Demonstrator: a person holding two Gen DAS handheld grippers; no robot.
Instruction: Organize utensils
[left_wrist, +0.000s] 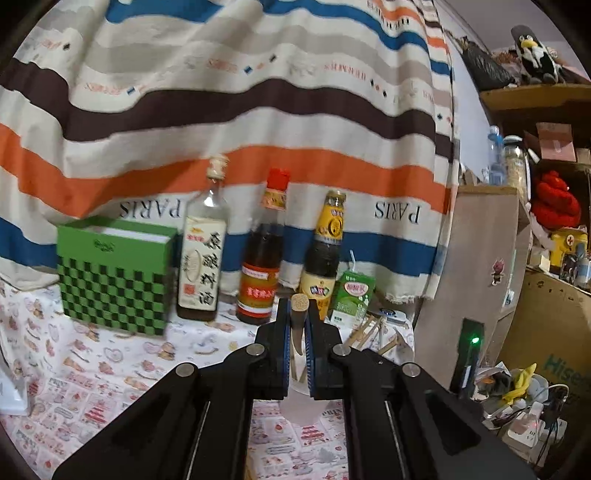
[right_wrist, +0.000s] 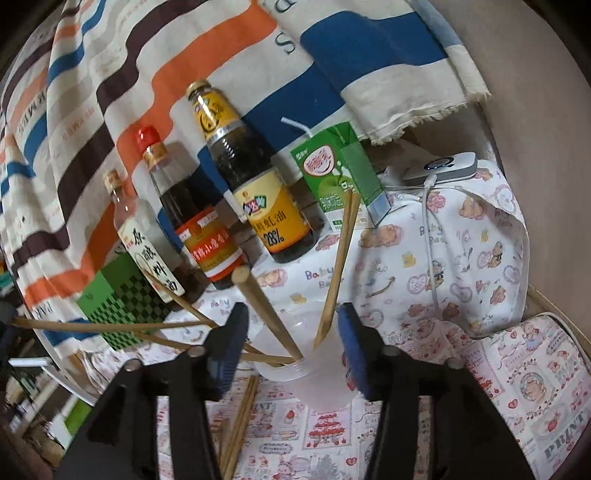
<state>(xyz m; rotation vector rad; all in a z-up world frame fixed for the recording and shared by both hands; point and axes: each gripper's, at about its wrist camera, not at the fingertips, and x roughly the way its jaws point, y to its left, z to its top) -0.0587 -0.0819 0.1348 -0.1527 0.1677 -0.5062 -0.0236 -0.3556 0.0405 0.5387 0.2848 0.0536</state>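
In the left wrist view my left gripper (left_wrist: 298, 314) is shut on a dark wooden chopstick (left_wrist: 298, 325), whose round butt end sticks up above the pads. It hangs over a translucent plastic cup (left_wrist: 301, 406) on the patterned tablecloth. In the right wrist view my right gripper (right_wrist: 291, 315) stands open just above the same cup (right_wrist: 295, 365), with nothing pressed between its blue pads. Several chopsticks (right_wrist: 267, 314) lean out of the cup, one of them (right_wrist: 338, 273) towards the drink carton. Two more loose chopsticks (right_wrist: 240, 424) lie on the cloth below the left finger.
Three sauce bottles (left_wrist: 260, 258) stand in a row at the back, with a green checked box (left_wrist: 114, 277) to their left and a green drink carton (right_wrist: 340, 173) to their right. A power bank (right_wrist: 441, 168) with a white cable lies far right. Striped cloth hangs behind; cluttered shelves (left_wrist: 535, 206) stand at right.
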